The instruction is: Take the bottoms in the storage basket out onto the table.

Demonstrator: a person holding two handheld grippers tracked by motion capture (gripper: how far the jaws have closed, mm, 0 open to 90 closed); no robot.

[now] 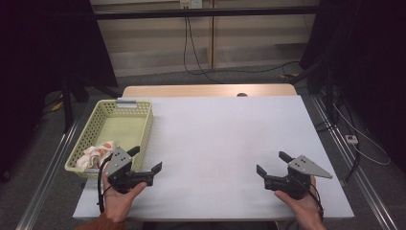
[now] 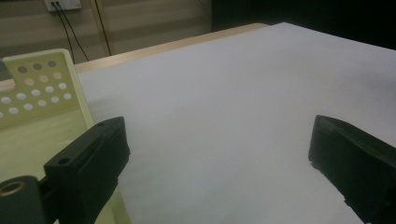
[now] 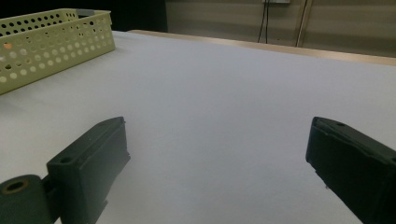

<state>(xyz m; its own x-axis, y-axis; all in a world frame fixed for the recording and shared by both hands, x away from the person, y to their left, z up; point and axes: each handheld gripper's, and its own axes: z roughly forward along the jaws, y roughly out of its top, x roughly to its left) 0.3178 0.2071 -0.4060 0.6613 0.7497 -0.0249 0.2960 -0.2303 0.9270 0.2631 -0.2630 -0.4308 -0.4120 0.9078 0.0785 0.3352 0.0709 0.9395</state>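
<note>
Both grippers stand with jaws wide apart and nothing between them. The left gripper [image 1: 145,159] is held over the table's [image 1: 225,139] near left corner, one jaw just over the basket's [image 1: 143,125] near right corner — the other over bare white surface. The right gripper [image 1: 272,163] hangs near the near right corner, well apart from everything. A patterned cloth [image 1: 95,154] lies in the basket's near end, beside the left hand [image 1: 117,199]

Matt white table [image 1: 225,143], perforated plastic basket [image 1: 143,125], patterned cloth [image 1: 95,154] inside.
</note>
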